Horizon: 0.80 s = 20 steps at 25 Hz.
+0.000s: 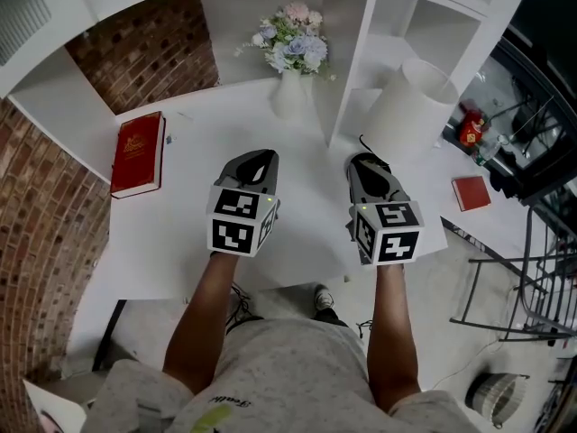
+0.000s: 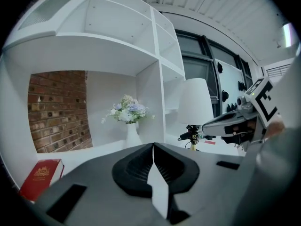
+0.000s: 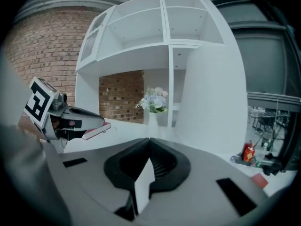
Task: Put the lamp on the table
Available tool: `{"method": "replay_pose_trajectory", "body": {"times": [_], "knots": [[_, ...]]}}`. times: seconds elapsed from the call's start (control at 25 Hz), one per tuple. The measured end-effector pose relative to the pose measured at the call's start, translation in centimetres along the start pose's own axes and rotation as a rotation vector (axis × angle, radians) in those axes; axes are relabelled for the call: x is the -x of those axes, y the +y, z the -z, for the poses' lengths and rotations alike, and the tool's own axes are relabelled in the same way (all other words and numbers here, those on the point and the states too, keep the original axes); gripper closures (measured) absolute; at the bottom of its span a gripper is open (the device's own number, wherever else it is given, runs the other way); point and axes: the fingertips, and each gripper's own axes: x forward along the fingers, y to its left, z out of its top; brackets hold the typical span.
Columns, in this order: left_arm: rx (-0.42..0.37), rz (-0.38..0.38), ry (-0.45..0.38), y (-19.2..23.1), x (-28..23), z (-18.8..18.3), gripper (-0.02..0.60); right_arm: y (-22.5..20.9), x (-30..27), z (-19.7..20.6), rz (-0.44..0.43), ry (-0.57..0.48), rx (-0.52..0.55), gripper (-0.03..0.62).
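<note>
Now we hold both grippers over the white tabletop, side by side and apart. The left gripper has its jaws pressed together on nothing, and so does the right gripper. The lamp stands ahead of the right gripper, just right of the shelf divider, untouched.

Your lamp has a plain white shade, narrow at the top and wider at the bottom, on a thin yellowish stem with a black cord fitting. It stands upright in the right compartment at the back of the white table. The shade hides its foot.
</note>
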Motion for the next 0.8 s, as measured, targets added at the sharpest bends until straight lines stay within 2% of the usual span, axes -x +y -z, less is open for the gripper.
{"method": "replay_pose_trajectory", "body": {"times": [0.8], "knots": [[-0.056, 0.014, 0.026, -1.2, -1.3, 0.1, 0.578, -0.4, -0.4, -0.5, -0.003, -0.020, -0.019, 0.589]]}}
